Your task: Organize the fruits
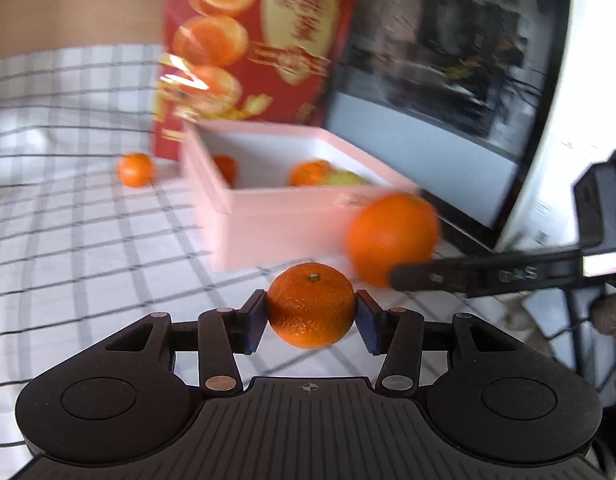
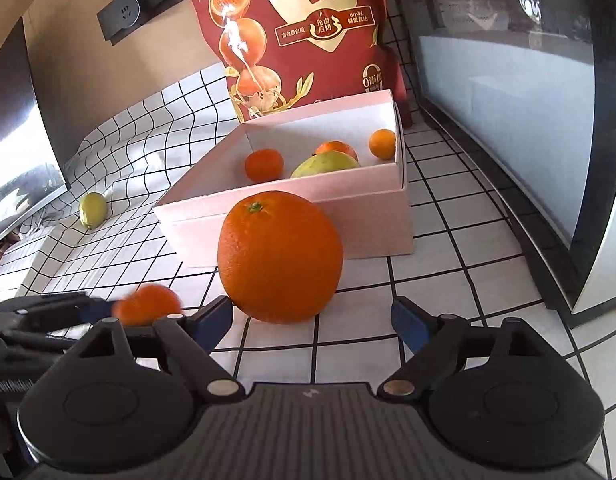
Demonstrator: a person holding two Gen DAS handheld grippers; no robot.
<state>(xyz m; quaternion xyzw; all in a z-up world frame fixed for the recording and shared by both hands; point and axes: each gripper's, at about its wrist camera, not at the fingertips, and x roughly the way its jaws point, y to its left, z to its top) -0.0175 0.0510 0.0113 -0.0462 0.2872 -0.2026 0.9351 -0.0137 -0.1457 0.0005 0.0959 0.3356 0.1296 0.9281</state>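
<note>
Left gripper (image 1: 311, 316) pinching mandarin (image 1: 311, 305) before pink box (image 1: 275, 216); right gripper (image 2: 312, 322) spread, orange (image 2: 279, 256) ahead. Pickup step; next needs lift over box rim.

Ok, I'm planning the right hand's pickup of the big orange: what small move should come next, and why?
Probably ease the right gripper forward a touch before closing: the big orange rests on the checked cloth with its widest part beyond the open fingertips, so closing now might only pinch its near edge.
</note>
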